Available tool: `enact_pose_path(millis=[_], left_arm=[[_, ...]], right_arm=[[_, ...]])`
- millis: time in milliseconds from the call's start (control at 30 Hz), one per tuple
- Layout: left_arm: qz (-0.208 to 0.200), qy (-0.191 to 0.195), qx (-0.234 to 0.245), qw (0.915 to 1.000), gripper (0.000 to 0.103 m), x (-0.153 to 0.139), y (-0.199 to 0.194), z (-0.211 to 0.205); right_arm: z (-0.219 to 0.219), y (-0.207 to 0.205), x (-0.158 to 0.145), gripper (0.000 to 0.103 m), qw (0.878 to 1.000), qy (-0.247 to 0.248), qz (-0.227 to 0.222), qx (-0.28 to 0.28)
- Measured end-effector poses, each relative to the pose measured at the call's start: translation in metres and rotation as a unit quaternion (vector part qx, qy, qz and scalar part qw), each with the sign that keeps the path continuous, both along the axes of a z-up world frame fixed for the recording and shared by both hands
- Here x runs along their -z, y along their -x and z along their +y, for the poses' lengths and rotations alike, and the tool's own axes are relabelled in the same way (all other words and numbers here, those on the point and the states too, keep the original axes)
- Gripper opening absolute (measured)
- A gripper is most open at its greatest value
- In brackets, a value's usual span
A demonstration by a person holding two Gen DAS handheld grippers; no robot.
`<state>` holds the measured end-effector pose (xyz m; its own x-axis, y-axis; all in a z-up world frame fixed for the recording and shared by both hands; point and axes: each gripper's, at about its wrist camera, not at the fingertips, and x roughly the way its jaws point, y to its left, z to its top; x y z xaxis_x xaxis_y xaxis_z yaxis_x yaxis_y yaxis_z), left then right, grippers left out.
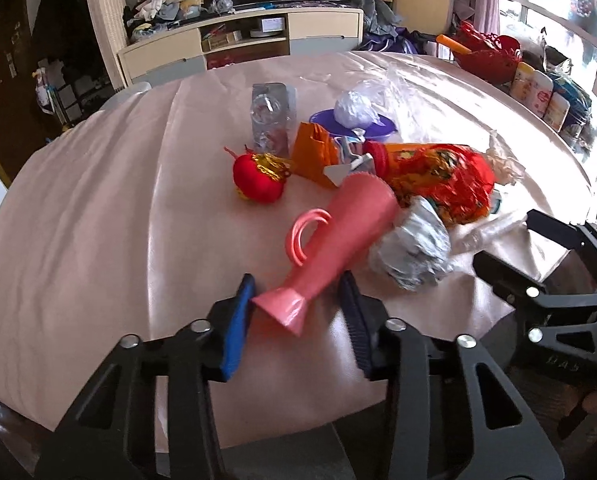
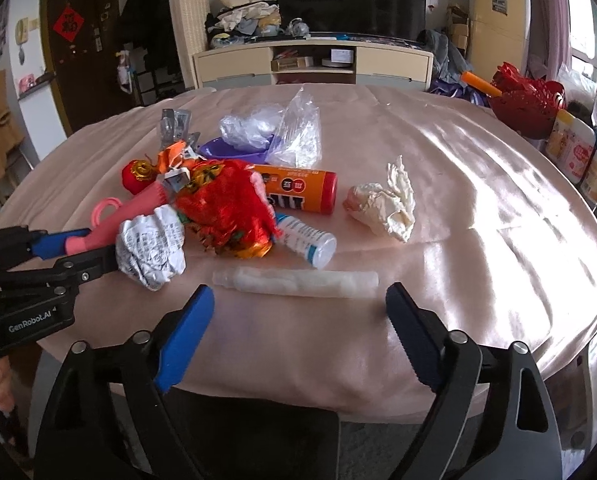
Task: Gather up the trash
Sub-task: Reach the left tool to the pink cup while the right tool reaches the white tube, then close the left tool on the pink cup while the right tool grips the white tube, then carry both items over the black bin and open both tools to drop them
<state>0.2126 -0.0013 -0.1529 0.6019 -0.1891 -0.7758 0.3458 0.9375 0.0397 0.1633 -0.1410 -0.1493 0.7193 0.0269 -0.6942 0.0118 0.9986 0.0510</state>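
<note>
A heap of trash lies on the pink-clothed round table [image 1: 98,220]. A pink plastic horn [image 1: 338,236] lies with its narrow end between the fingers of my left gripper [image 1: 296,312], which is open around it without clamping. Beside it sits a crumpled printed paper ball [image 1: 414,252], also in the right wrist view [image 2: 150,252]. My right gripper [image 2: 298,328] is open and empty, just short of a translucent white tube [image 2: 298,280]. Behind that lie a small white bottle [image 2: 306,240], a red foil wrapper [image 2: 226,208], an orange can [image 2: 298,192] and a crumpled tissue [image 2: 386,208].
Further back lie a red lantern ornament [image 1: 258,180], an orange paper bag [image 1: 314,152], a purple dish [image 2: 234,152] with clear plastic bags [image 2: 294,132] and a clear blister pack [image 1: 270,120]. Cans [image 2: 578,152] and a red basket [image 2: 526,100] stand at the right edge.
</note>
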Motion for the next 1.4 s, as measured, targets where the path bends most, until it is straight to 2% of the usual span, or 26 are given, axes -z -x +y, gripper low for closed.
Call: enact_pose_path(millis=[333,367,633,833,933,1200,1400], left_arm=[[0.002,0.012,0.007,0.9999,0.026,0.001,0.011,0.001],[0.002,0.013,0.007,0.9999,0.025,0.001,0.012,0.002],[0.019,0.030,-0.010,0.9993,0.025,-0.002,0.019,0.007],[0.029,0.021,-0.025,0.9990,0.025,-0.005,0.042,0.002],[0.030,0.016,-0.052,0.9981,0.025,-0.009,0.055,0.003],[0.030,0.026,-0.103,0.9939,0.025,-0.023,0.092,0.016],[0.033,0.039,-0.108,0.9928,0.025,-0.036,0.130,0.012]], right_arm=[[0.011,-0.008,0.004,0.090,1.000,0.013,-0.013,0.017],[0.010,-0.008,0.004,0.086,1.000,0.013,-0.016,0.020],[-0.004,0.000,0.001,0.086,0.999,0.001,-0.005,0.032],[-0.015,0.020,-0.007,0.086,0.999,-0.013,0.004,0.033],[-0.018,0.030,-0.012,0.086,0.999,-0.019,0.009,0.027],[-0.024,0.061,-0.033,0.086,1.000,-0.012,0.013,0.011],[-0.026,0.091,-0.045,0.086,1.000,-0.005,0.016,-0.003]])
